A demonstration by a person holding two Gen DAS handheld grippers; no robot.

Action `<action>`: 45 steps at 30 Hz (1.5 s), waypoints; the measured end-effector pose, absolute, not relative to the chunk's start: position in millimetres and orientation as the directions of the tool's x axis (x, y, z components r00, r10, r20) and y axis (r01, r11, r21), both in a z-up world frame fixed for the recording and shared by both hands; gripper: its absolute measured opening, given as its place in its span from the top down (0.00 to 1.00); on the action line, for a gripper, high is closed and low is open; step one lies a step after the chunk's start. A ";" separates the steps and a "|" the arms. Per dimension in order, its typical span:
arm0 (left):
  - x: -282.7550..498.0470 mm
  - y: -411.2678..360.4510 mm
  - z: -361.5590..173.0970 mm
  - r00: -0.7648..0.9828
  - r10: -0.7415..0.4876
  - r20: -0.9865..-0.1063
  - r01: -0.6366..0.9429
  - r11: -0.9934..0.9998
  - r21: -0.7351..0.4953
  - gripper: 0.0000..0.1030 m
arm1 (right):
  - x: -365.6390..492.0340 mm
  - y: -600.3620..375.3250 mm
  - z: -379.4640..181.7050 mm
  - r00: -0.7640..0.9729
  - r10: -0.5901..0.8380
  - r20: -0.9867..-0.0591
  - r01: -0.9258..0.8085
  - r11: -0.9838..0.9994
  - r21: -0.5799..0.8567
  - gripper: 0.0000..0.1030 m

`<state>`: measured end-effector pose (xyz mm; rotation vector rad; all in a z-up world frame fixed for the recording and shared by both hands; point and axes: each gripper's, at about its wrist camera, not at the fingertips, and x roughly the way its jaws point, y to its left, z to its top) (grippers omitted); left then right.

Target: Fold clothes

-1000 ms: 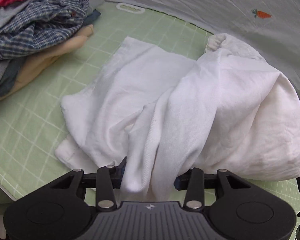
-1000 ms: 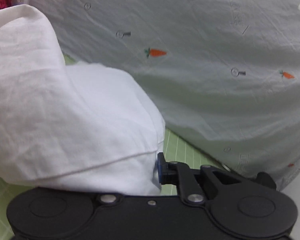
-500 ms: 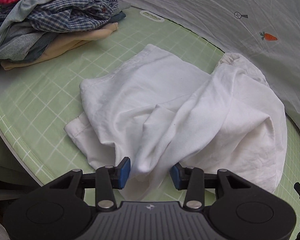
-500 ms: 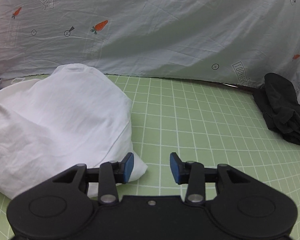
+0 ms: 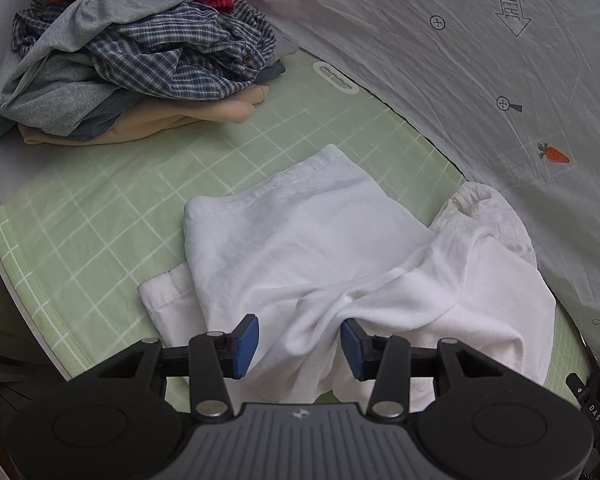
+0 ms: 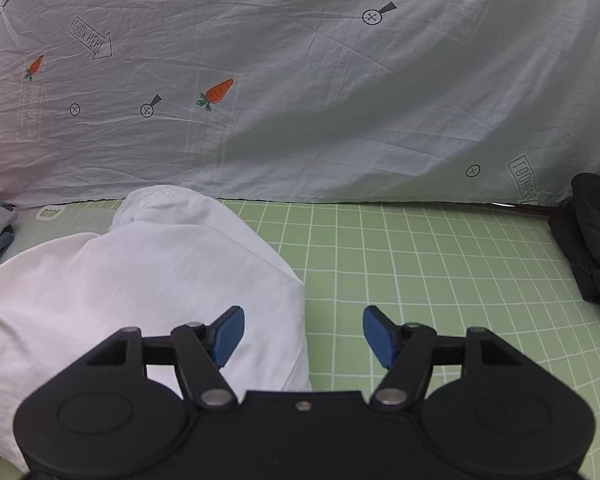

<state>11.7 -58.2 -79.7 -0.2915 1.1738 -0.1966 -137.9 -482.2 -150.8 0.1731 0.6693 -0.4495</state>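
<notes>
Our left gripper and right gripper gape wide, empty, over soft, light white shorts; near hems look easiest to pinch.

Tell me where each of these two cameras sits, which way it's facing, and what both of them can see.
Left wrist: sits on the left gripper, looking forward and down at the white garment and the pile of clothes; its open blue-padded fingers show.
Right wrist: sits on the right gripper, looking level across the green grid mat toward the carrot-print sheet and a black garment; its open fingers show.
Shared: white garment, mat, sheet, and a sliver of the pile.
</notes>
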 end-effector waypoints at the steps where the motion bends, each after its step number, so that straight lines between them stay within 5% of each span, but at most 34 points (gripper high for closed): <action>1: 18.1 -57.0 -79.9 0.376 -0.302 -0.876 -0.004 0.945 -0.328 0.49 | -128.3 -481.9 -149.8 0.698 -0.336 -0.632 0.450 0.893 0.023 0.30; 13: 102.7 -84.2 -132.0 0.256 -0.282 -0.925 0.045 0.959 -0.280 0.30 | 33.1 -431.5 -139.9 0.738 -0.207 -0.642 0.275 0.962 0.005 0.17; 19: 106.1 -91.9 -152.2 0.210 -0.290 -0.934 0.056 0.957 -0.285 0.28 | 109.3 -405.1 -186.2 0.610 -0.172 -0.774 0.202 0.978 -0.058 0.17; 21: 105.5 -88.7 -153.2 0.207 -0.294 -0.933 0.038 0.955 -0.293 0.26 | 109.6 -407.2 -196.9 0.604 -0.163 -0.780 0.203 0.978 -0.047 0.25; 23: 103.3 -86.5 -152.6 0.207 -0.293 -0.933 0.025 0.955 -0.295 0.24 | 100.2 -415.9 -194.7 0.619 -0.144 -0.772 0.215 0.977 -0.009 0.61; 26: 96.6 -87.3 -149.6 0.213 -0.274 -0.938 0.041 0.962 -0.271 0.24 | 66.9 -431.3 -172.3 0.683 -0.124 -0.720 0.233 0.971 0.055 0.80; 33: 63.7 -91.8 -138.7 0.239 -0.253 -0.937 0.094 0.967 -0.237 0.23 | -109.5 -461.3 -99.2 0.767 -0.352 -0.537 0.437 0.899 0.034 0.83; 38: 44.7 -96.8 -148.4 0.206 -0.250 -0.946 0.097 0.967 -0.235 0.18 | -210.0 -520.0 -137.2 0.554 -0.517 -0.653 0.698 0.715 0.027 0.83; 45: 27.4 -114.9 -161.6 0.245 -0.147 -0.958 0.176 0.979 -0.105 0.14 | -273.0 -576.8 -214.8 0.436 -0.366 -0.822 0.852 0.463 0.246 0.81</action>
